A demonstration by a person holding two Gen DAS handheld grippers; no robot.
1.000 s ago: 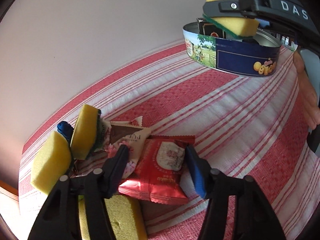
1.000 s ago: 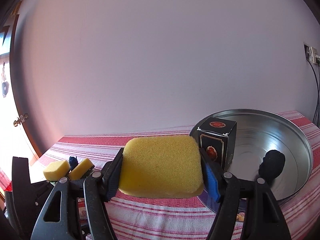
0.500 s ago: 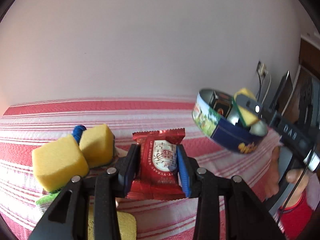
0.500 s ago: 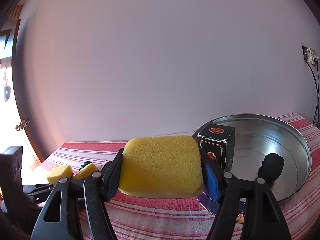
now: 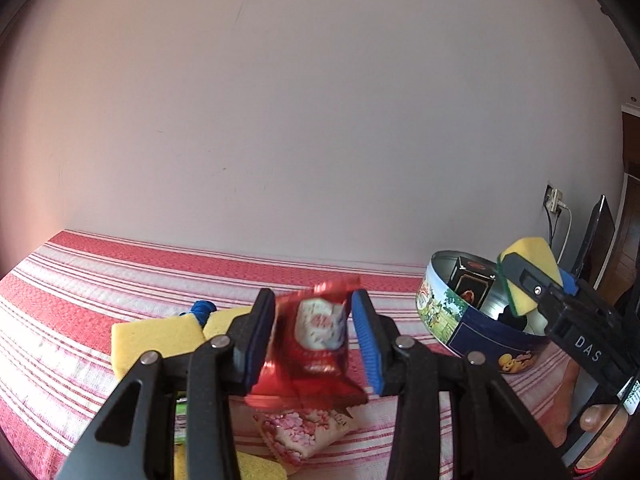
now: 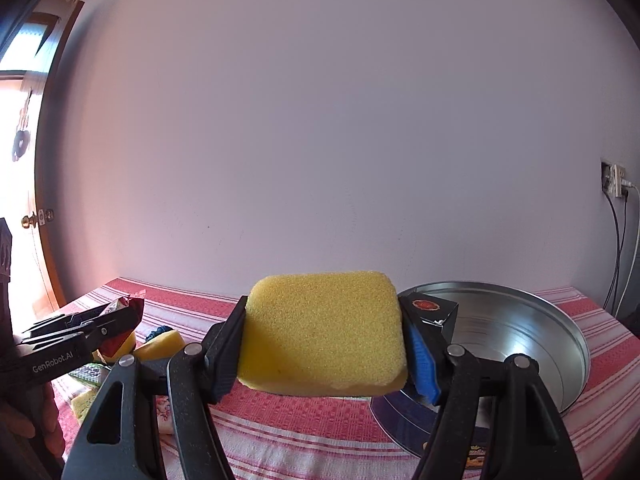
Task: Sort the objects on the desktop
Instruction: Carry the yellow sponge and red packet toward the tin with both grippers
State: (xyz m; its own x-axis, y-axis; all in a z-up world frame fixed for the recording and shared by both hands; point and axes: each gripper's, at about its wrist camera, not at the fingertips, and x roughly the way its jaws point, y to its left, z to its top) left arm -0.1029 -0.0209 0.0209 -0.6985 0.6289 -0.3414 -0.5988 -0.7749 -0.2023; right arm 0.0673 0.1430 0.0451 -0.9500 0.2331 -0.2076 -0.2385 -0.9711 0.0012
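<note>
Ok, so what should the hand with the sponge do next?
Probably move the right gripper on over the tin and let go. It grips the sponge just short of the tin, where a black box already stands.

White capitals "DAS" stand on the black body of the right gripper, seen from the left wrist view; anything after those letters is cut off by the picture's edge. From the right wrist view, the side of the left gripper carries the white lettering "GenRobot.AI". The red snack packet shows a white oval label with red printing, too blurred to read, perhaps not Latin script. The round tin has printed pictures on its wall but no legible words. The small black box bears a red emblem without readable text.
</note>
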